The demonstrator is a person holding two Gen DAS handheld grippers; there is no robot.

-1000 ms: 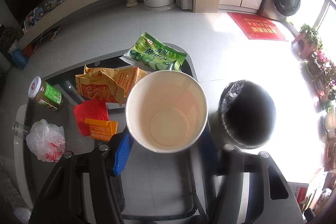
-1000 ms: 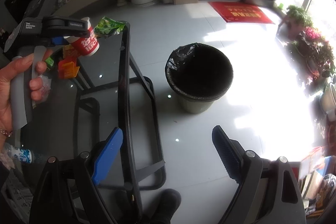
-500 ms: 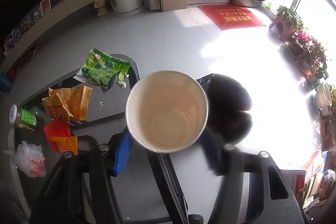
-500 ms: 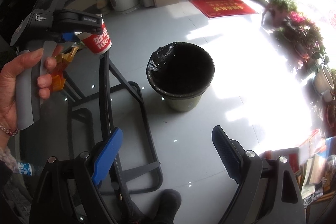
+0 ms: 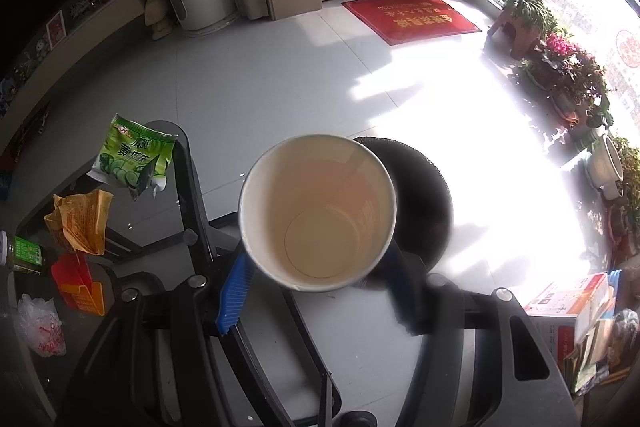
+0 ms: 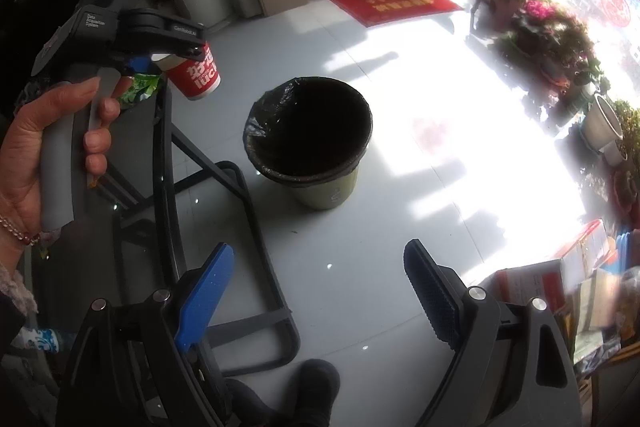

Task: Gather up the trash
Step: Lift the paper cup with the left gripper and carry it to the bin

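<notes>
Your left tongs (image 5: 316,291) are clamped on an empty paper cup (image 5: 318,213), blue pads pressed to its sides, mouth turned up at the camera. From the right wrist view you see the same cup (image 6: 196,75) from the side, red with white lettering, tilted and held out past the edge of the glass tabletop (image 6: 120,155) in your left hand (image 6: 36,155).

Working left to right in the left wrist view: a crumpled white plastic bag (image 5: 40,323) lies at the near left of the tabletop (image 5: 168,211), with a green-labelled jar (image 5: 24,255) behind it. Just beside these sit a red-and-orange carton (image 5: 80,285) and a torn yellow wrapper (image 5: 78,221). A green snack packet (image 5: 132,159) rests at the far corner, partly hanging over the rim. The cup comes next, and right behind it on the floor stands the black-lined trash bin (image 5: 424,203), partly covered by the cup's rim; whether the cup is truly over the bin's mouth is hard to say from this angle.

Your right tongs (image 6: 320,291) stand wide with nothing between them, pointing down at the floor near the bin (image 6: 308,131). At the far right, boxes (image 6: 560,275) are stacked by the sunlit window, the glare washing out detail there.
</notes>
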